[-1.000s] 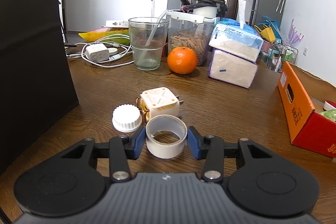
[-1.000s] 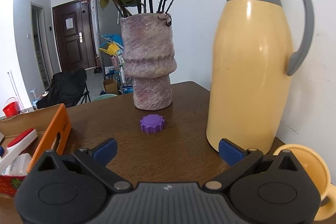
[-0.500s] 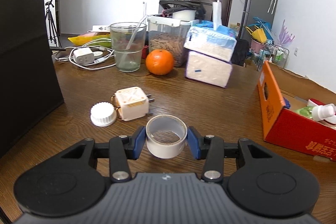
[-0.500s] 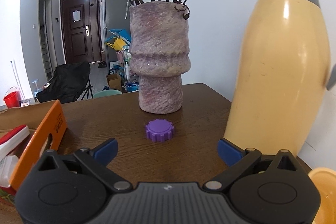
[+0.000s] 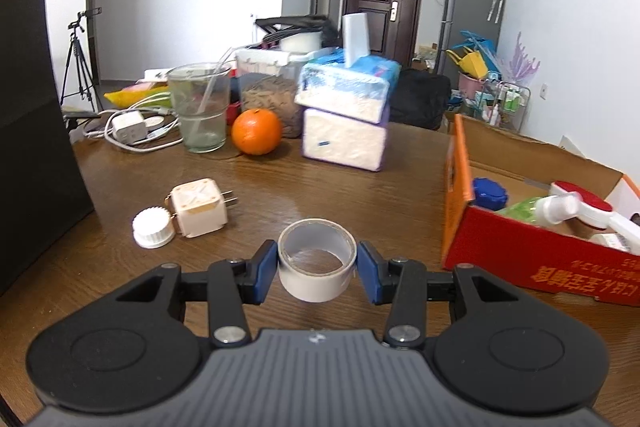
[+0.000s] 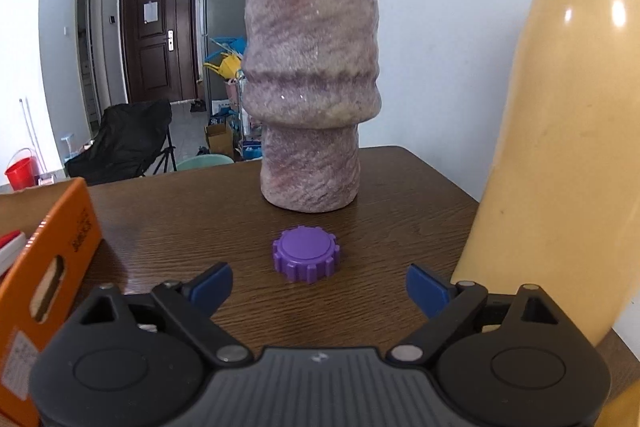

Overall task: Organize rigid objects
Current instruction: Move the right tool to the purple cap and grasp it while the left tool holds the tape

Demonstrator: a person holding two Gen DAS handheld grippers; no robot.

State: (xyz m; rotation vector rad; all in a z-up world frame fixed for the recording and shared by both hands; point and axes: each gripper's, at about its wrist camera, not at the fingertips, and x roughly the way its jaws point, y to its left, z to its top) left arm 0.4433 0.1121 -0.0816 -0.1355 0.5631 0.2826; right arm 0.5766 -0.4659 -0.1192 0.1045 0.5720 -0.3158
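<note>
My left gripper (image 5: 317,271) is shut on a white tape roll (image 5: 317,269) and holds it above the wooden table (image 5: 360,187). A white bottle cap (image 5: 153,233) and a cream plug adapter (image 5: 198,207) lie on the table to the left. An orange and red cardboard box (image 5: 536,251) with bottles and a blue lid inside stands to the right. In the right wrist view my right gripper (image 6: 319,287) is open, just short of a purple cap (image 6: 306,253) on the table. The box edge (image 6: 52,263) shows at the left.
A glass with a straw (image 5: 202,107), an orange (image 5: 257,131), stacked tissue packs (image 5: 346,115), a charger with cables (image 5: 128,127) and a black panel (image 5: 32,107) stand on the left-view table. A stone vase (image 6: 312,99) and a yellow thermos (image 6: 576,131) flank the purple cap.
The left gripper lifted the tape roll and carried it right, toward the box. The right gripper moved forward and down, closer to the purple cap.
</note>
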